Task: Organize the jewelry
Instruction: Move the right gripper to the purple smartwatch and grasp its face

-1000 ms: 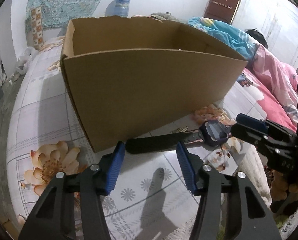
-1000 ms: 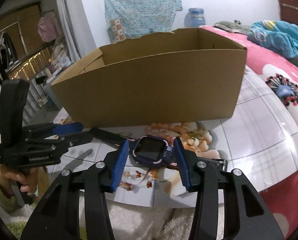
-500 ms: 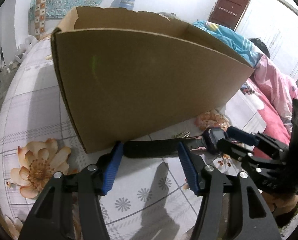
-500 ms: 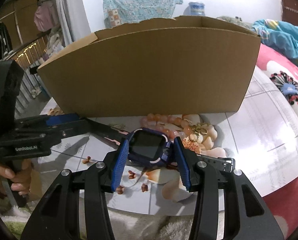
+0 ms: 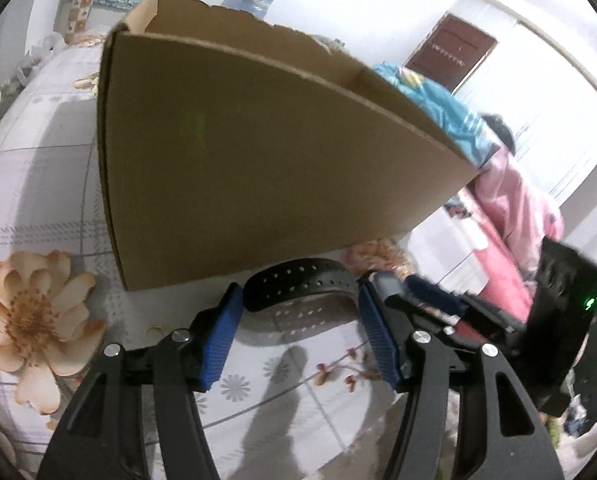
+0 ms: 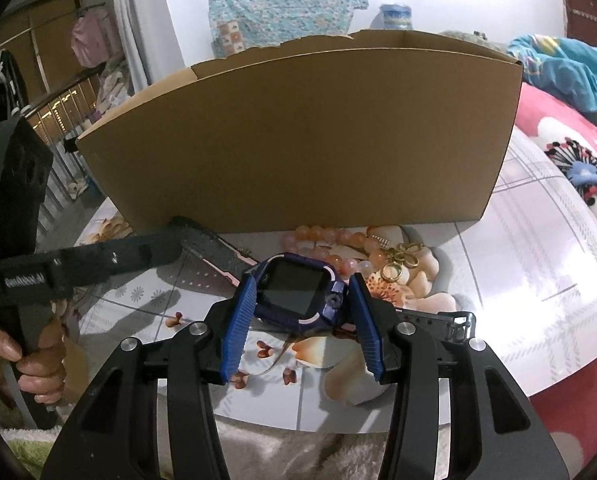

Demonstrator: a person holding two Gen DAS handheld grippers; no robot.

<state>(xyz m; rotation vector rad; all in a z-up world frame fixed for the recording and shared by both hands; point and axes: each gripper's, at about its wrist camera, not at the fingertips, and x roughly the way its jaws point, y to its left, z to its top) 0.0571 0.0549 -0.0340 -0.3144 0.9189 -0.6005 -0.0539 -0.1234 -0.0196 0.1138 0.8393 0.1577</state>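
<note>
While my left gripper stands w/ fingers apart, the black watch strap arches just beyond the tips, near the cardboard box. Right view: my right gripper is clamped on the purple watch; bead bracelet & gold rings lie by the box front.

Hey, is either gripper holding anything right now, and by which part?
The right gripper clamps the purple smartwatch by the two sides of its case. The left gripper holds nothing: its fingers stand open around the watch's black strap.
</note>
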